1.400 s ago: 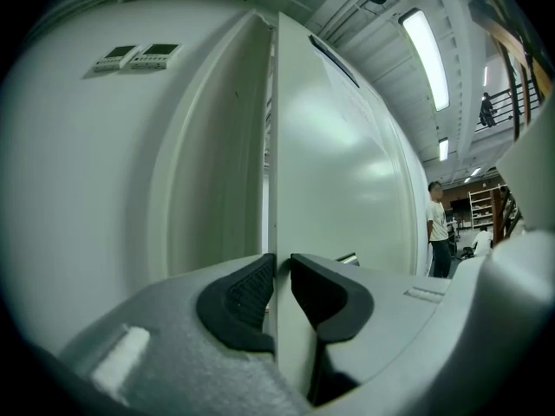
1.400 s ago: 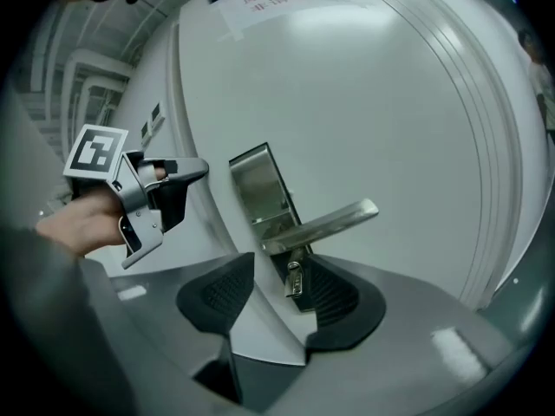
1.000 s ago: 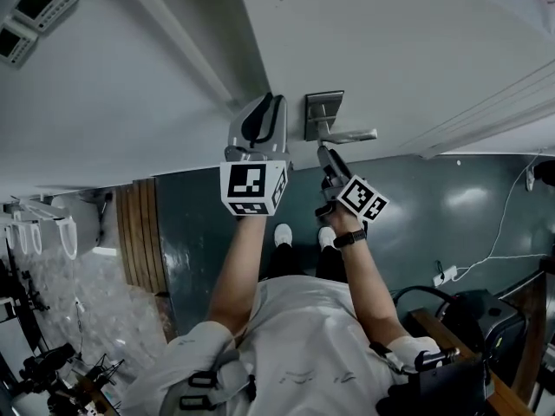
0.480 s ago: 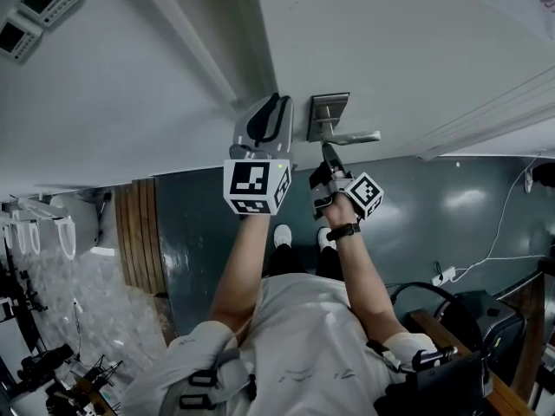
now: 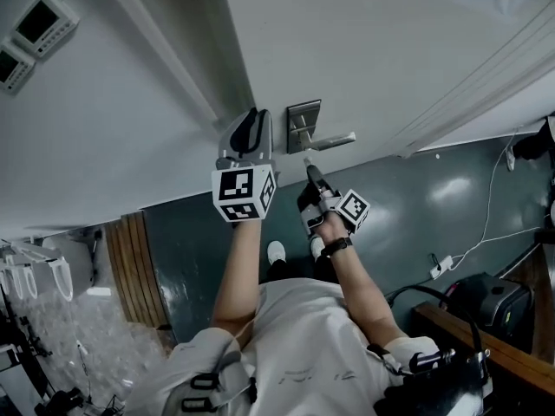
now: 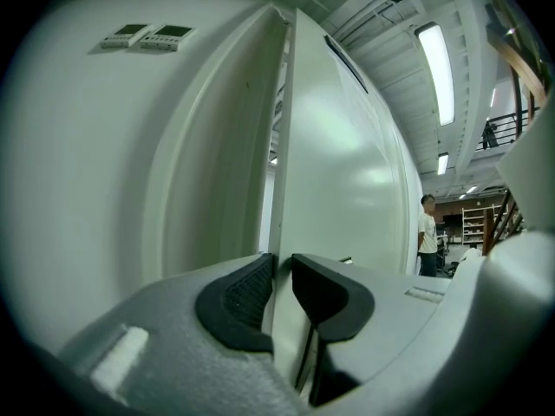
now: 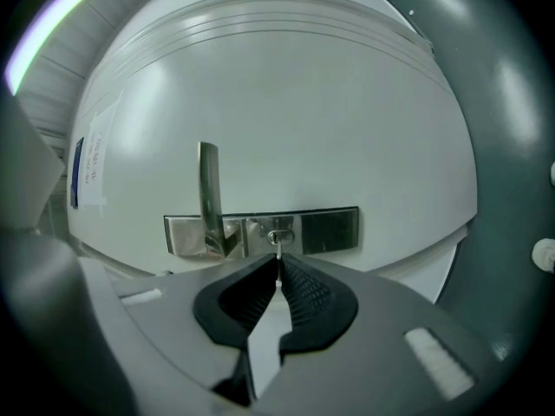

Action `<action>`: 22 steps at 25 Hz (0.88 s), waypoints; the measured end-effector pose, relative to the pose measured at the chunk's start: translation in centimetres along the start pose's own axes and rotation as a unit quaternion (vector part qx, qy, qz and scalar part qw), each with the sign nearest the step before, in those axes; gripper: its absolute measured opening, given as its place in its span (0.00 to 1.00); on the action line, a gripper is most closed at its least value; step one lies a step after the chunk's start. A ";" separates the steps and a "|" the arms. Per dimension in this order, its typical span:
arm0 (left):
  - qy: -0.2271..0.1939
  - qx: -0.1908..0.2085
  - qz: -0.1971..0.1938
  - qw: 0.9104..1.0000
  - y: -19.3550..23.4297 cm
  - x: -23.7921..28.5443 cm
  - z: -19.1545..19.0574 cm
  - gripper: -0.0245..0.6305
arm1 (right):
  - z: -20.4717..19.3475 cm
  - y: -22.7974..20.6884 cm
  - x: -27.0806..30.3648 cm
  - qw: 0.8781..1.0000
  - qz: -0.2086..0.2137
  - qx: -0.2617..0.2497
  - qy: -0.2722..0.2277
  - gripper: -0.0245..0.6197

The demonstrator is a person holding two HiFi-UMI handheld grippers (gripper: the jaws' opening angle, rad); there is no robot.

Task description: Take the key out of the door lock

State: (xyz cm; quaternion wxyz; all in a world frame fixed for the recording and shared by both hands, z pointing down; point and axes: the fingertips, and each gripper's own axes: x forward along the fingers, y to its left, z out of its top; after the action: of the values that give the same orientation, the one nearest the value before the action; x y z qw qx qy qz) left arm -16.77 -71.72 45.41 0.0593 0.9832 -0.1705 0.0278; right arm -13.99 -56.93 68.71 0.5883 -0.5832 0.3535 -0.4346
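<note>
Having just pinched the key (image 7: 277, 253) with the right gripper (image 7: 277, 269) jaws, pull straight back along them from the door lock (image 7: 325, 230), keeping the door edge (image 6: 280, 163) between the opening left gripper (image 6: 282, 271) jaws.

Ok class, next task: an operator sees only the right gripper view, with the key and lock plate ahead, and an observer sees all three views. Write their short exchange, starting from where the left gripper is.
Operator: Where is the left gripper?
Observer: The left gripper straddles the door at its free edge, just left of the lock plate in the head view. Its fingers are opening with the edge between them.
Operator: Anyone else around?
Observer: Yes, a person stands in the background, seen past the door in the left gripper view.
</note>
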 end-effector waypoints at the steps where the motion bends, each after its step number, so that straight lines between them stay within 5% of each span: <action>1: 0.002 0.000 0.000 1.000 0.2 -0.3 0.0 0.15 | -0.5 -0.7 -1.5 1.000 -0.007 0.005 -0.004 0.07; 4: -0.006 -0.005 0.000 1.000 0.8 -0.8 0.2 0.15 | -0.5 -0.9 -5.3 0.999 -0.027 -0.012 -0.025 0.07; 8: -0.030 -0.031 -0.005 0.999 0.4 0.1 0.2 0.14 | 4.4 6.4 -9.1 0.982 -0.018 -0.177 -0.058 0.07; 15: -0.046 -0.031 0.027 0.998 -0.2 -1.6 0.1 0.04 | 9.9 16.8 -16.4 0.904 -0.025 -0.409 -0.125 0.08; 22: -0.051 0.002 0.020 0.999 -10.0 -5.9 0.6 0.04 | 10.7 22.3 -20.1 0.822 -0.019 -0.562 -0.085 0.08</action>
State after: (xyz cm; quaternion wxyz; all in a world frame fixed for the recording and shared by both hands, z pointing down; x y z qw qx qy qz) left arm -18.88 -60.48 43.27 0.0477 0.9799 -0.1924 -0.0206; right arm -9.36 -35.59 45.45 0.1777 -0.8541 0.4738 -0.1200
